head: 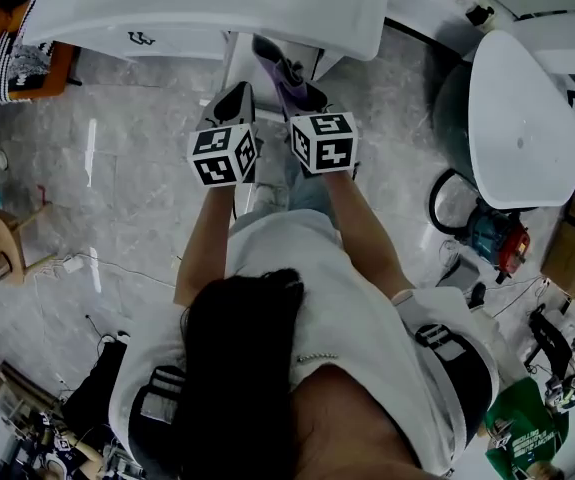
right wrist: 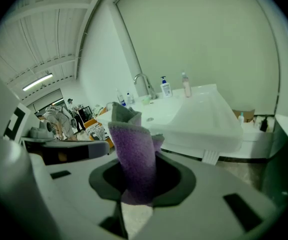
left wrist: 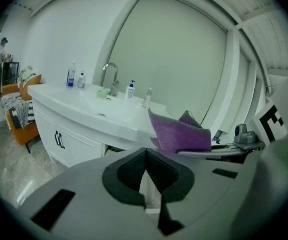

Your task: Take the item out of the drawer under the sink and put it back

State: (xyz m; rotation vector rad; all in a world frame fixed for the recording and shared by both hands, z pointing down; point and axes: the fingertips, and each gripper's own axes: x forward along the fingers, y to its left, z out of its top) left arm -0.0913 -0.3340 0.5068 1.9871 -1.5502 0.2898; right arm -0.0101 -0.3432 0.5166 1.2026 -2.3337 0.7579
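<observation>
The purple cloth (right wrist: 132,149) is pinched tight in my right gripper (right wrist: 136,181), near me, in front of the sink (right wrist: 204,116). It looks soft, light and floppy, so a thick fold is best to grab. My left gripper (left wrist: 145,169) is closed on nothing

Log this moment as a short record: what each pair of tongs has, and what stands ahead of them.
left tongs: shut, nothing between them
right tongs: shut on a purple cloth, which stands up out of the jaws
ahead: white sink with a tap and bottles on its top
cabinet door below the sink: closed, dark handle
drawer: cannot tell from these views whether it is open
</observation>
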